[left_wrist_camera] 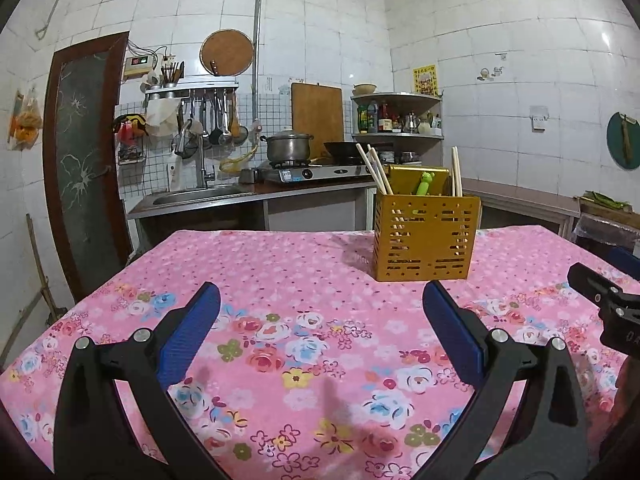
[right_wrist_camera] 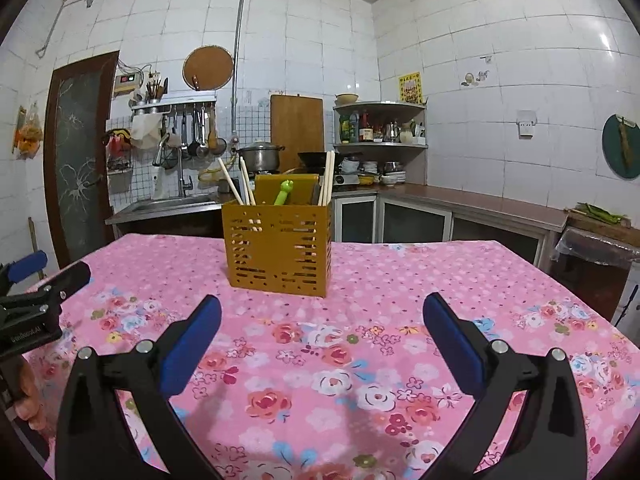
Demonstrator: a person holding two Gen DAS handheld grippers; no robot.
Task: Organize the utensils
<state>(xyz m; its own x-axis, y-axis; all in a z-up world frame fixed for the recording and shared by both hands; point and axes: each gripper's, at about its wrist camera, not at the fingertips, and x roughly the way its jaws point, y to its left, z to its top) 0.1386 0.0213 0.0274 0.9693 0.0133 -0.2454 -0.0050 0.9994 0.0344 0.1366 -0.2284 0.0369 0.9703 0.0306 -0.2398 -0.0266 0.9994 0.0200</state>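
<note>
1. A home kitchen with white tiled walls.
2. A steel sink and a gas stove carrying a lidded pot stand along the back wall.
3. Ladles hang from a rack; a corner shelf holds bottles.
4. A floral pink cloth covers the counter.

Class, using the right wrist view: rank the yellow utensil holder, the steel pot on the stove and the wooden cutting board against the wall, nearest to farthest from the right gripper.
From the right gripper:
1. Yellow utensil holder, on the table straight ahead.
2. Steel pot, on the stove beyond the table.
3. Wooden cutting board, against the tiled wall, behind the pot.
</note>
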